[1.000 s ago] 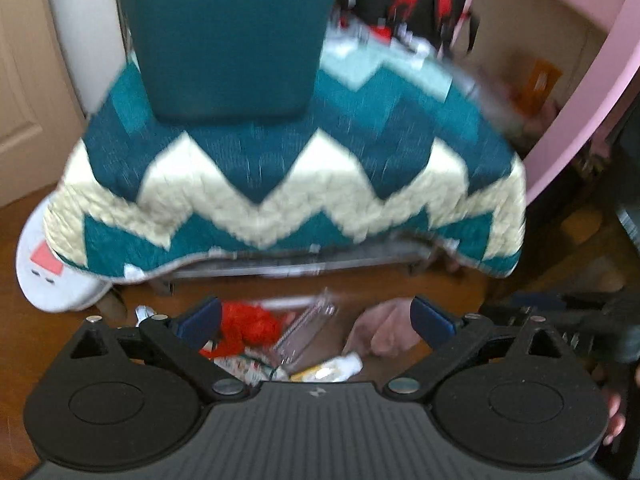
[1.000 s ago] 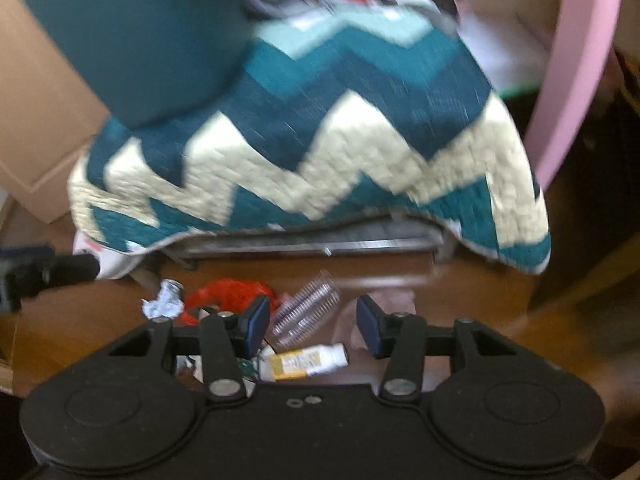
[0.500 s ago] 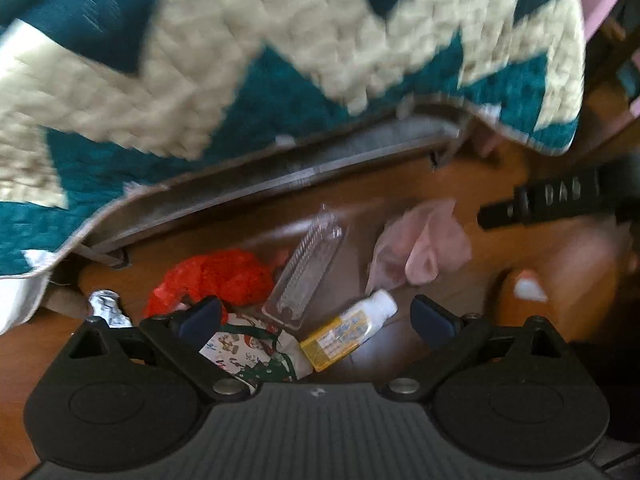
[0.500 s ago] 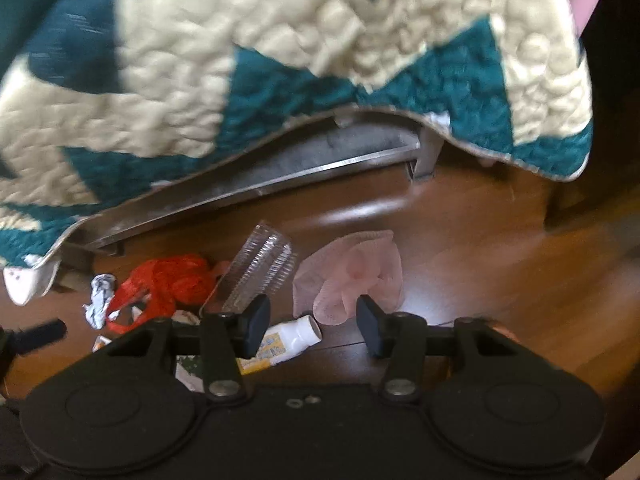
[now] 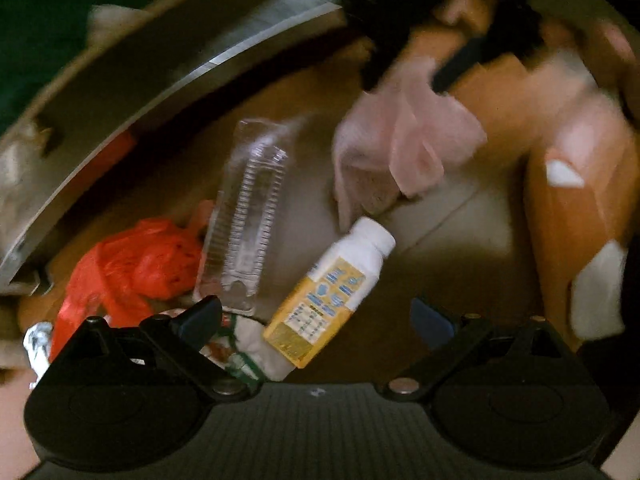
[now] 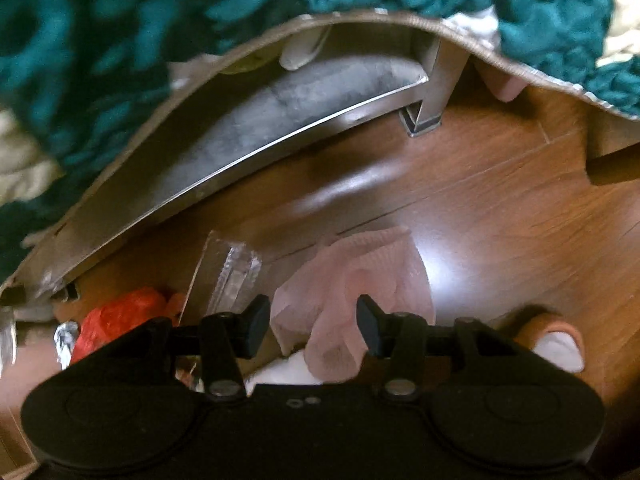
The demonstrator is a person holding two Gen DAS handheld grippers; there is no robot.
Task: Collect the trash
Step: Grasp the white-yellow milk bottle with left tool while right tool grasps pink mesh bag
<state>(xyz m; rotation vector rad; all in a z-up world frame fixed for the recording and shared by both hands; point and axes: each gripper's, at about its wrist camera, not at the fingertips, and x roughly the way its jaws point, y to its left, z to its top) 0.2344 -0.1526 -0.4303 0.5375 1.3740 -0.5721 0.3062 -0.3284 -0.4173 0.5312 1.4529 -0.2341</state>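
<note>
Trash lies on the wooden floor in front of a bed. In the left wrist view I see a white bottle with a yellow label [image 5: 332, 292], a clear ribbed plastic tray [image 5: 248, 216], a red plastic bag [image 5: 132, 264], crumpled foil [image 5: 36, 340], a printed wrapper [image 5: 236, 348] and a pale pink crumpled cloth [image 5: 400, 152]. My left gripper [image 5: 316, 316] is open just above the bottle. My right gripper [image 6: 312, 320] is open with the pink cloth [image 6: 352, 280] between its fingers; the tray [image 6: 224, 276] and red bag [image 6: 120, 316] lie to its left.
A metal bed frame rail [image 6: 248, 160] with a leg [image 6: 428, 116] runs behind the trash, under a hanging teal and cream quilt [image 6: 120, 40]. The person's foot [image 6: 552, 340] is at the right. Bare wooden floor [image 6: 520, 220] lies to the right.
Both grippers have dropped down toward the floor and moved in close to the trash. The right gripper now straddles the pink cloth; the left one is over the bottle.
</note>
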